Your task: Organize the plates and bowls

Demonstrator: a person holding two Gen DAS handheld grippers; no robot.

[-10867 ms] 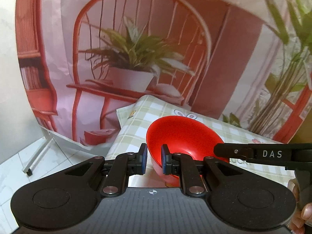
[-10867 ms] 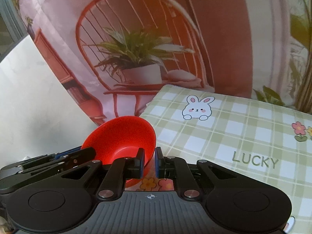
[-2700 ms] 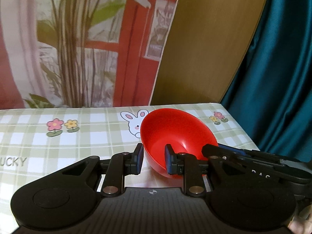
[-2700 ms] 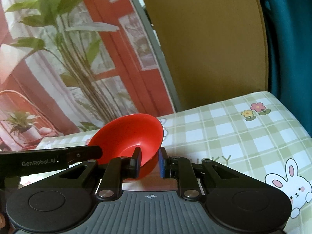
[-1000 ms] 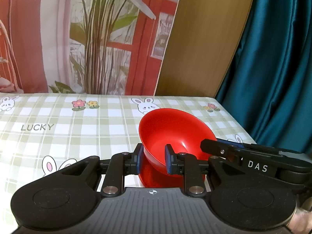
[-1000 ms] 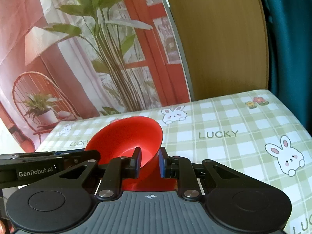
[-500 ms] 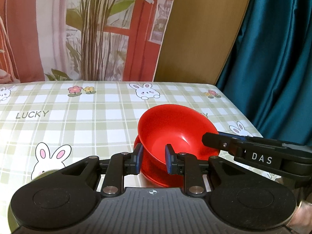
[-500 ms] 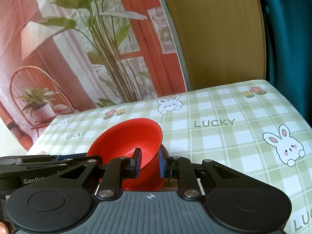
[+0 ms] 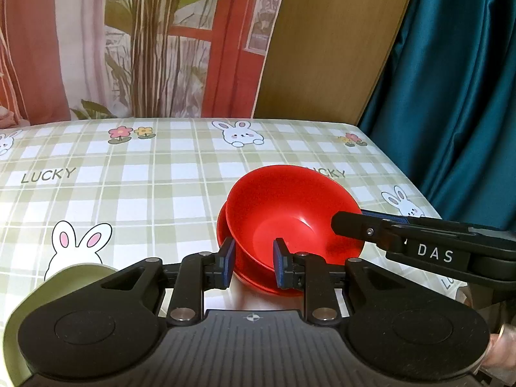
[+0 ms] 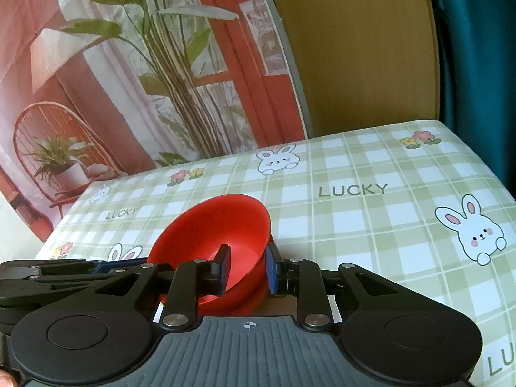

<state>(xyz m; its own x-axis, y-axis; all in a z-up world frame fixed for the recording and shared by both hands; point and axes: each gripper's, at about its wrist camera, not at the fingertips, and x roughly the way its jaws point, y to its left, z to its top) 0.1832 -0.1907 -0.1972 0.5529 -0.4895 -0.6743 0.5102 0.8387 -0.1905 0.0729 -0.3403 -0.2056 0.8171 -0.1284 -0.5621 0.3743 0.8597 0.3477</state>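
A red bowl [image 9: 290, 213] [image 10: 219, 225] sits tilted inside another red bowl [image 9: 222, 229] [image 10: 251, 300] on the checked tablecloth. My left gripper [image 9: 253, 262] is shut on its near rim, one pad outside the wall and one inside. In the right wrist view that gripper [image 10: 142, 262] reaches the bowl from the left. My right gripper [image 10: 247, 267] straddles the opposite rim and its jaws are opening, with a little gap at the inner pad. From the left wrist view the right gripper [image 9: 337, 224] comes in from the right.
An olive-green dish [image 9: 19, 322] lies at the near left, mostly hidden behind my left gripper's body. The table [image 9: 129, 177] ends close to the right of the bowls, by a teal curtain [image 9: 451, 96]. A wooden panel [image 9: 322, 48] stands behind.
The red bowl has come down from just above the other red bowl and now rests in it. The right gripper's jaws have widened slightly. The left grip is unchanged.
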